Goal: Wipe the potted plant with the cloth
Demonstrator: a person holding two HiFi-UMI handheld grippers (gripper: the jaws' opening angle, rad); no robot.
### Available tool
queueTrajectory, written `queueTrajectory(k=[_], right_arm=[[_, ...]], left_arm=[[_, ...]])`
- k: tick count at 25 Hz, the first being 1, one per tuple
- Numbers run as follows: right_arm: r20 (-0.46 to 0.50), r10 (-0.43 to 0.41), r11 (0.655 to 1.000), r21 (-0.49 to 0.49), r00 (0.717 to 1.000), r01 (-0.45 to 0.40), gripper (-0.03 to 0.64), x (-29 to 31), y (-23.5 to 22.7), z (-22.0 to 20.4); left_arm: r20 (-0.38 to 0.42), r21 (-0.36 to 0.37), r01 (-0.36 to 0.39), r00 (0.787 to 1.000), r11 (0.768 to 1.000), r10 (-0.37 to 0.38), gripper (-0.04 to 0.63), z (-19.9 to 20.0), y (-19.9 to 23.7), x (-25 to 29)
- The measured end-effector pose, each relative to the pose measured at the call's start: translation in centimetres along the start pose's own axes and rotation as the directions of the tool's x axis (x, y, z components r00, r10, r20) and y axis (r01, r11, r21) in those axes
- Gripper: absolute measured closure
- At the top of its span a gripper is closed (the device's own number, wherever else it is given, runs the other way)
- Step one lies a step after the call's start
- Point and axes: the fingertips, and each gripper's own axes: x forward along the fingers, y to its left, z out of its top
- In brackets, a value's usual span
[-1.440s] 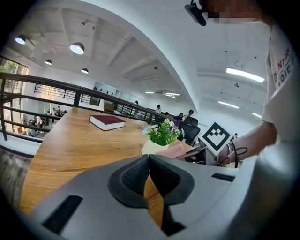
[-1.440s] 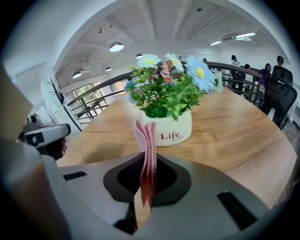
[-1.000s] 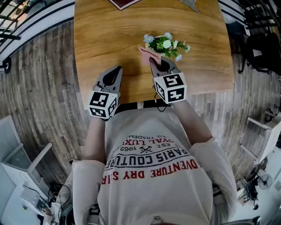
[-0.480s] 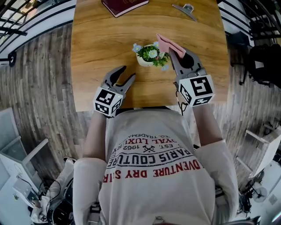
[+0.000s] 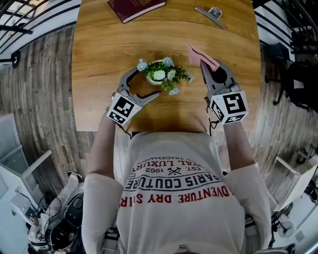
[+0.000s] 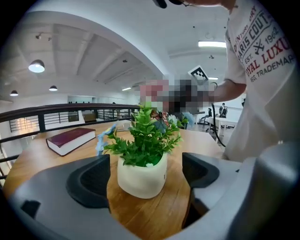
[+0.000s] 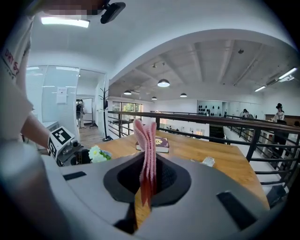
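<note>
wooden table [image 5: 99, 59]: left fingers [image 6: 89, 180] just opened around pot [image 6: 140, 176], right fingers [image 7: 173, 180] pinch cloth [image 7: 147, 140].

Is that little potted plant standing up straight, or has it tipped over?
Upright. The potted plant stands with its white base flat on the table, and its leaves point upward.

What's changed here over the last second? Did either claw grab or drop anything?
The left claw swung in to the potted plant, and its jaws have just been opening; they now flank the pot without touching it. The right claw carried the pink cloth off the plant, out to the right, still shut on it. Nothing was dropped. The book and clip lie as before.
</note>
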Motion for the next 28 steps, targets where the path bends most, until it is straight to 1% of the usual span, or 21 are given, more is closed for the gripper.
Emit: queueTrajectory(k=[5, 8, 11, 15, 20, 25, 28], right_arm=[[-0.049, 0.032, 0.999, 0.007, 0.998, -0.032, 0.581, 1.9, -1.4, -2.6], [-0.075, 0.047, 0.999, 0.015, 0.996, -0.046, 0.581, 3.2, -2.1, -4.1], [-0.09, 0.056, 0.998, 0.042, 0.994, -0.053, 0.581, 4.1, -2.4, -5.2], [-0.112, 0.071, 0.997, 0.049, 0.991, -0.066, 0.581, 5.1, -2.6, -6.1], [-0.135, 0.079, 0.995, 0.067, 0.988, -0.07, 0.581, 5.7, -3.2, -7.6], [-0.159, 0.083, 0.994, 0.079, 0.984, -0.071, 0.581, 6.2, -2.8, -8.3], [-0.17, 0.077, 0.994, 0.089, 0.982, -0.062, 0.581, 6.4, -2.8, -8.9]], left_arm=[[-0.055, 0.068, 0.089, 0.995, 0.994, -0.085, 0.109, -1.5, 0.7, 2.3], [-0.066, 0.085, 0.137, 0.989, 0.987, -0.132, 0.097, -2.0, 1.0, 3.4], [-0.078, 0.103, 0.16, 0.985, 0.982, -0.153, 0.093, -2.3, 1.2, 4.0], [-0.057, 0.122, 0.19, 0.981, 0.974, -0.184, 0.092, -1.8, 1.0, 4.9], [-0.08, 0.148, 0.273, 0.961, 0.951, -0.263, 0.092, -1.8, 0.0, 6.3], [-0.049, 0.134, 0.303, 0.953, 0.944, -0.299, 0.093, -1.8, 0.1, 5.9], [-0.047, 0.137, 0.314, 0.949, 0.939, -0.31, 0.094, -1.7, 0.1, 5.8]])
